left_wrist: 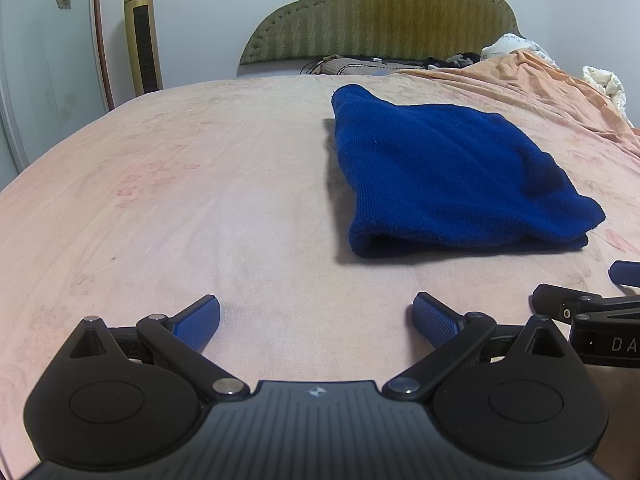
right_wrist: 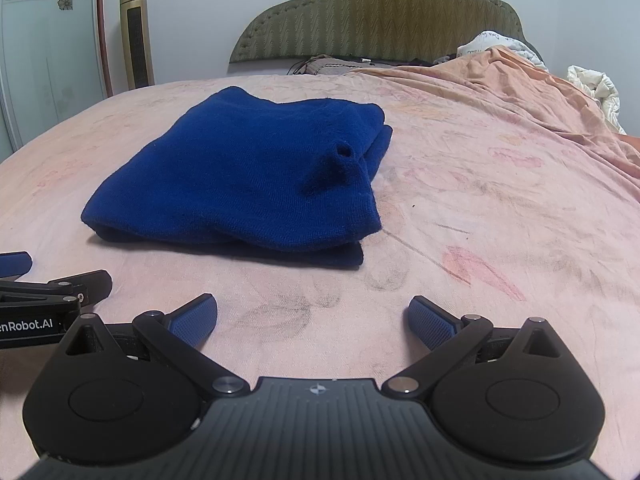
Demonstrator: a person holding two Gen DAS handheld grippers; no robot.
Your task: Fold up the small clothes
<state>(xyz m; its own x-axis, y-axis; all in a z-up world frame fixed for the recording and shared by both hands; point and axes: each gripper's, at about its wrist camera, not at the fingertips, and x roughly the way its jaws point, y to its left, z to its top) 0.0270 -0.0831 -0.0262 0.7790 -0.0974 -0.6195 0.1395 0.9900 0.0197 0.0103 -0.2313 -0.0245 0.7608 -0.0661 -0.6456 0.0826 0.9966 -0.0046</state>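
Both the left tool (left_wrist: 316, 322) and right tool (right_wrist: 313, 320) are hovering wide open, empty, while a soft, light blue knit garment (right_wrist: 240, 176) is lying folded at twelve o'clock, best pinched at its near corners.

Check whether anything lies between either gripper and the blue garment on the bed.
Nothing visible does. Only bare pink sheet separates the open left gripper and open right gripper from the folded blue garment.
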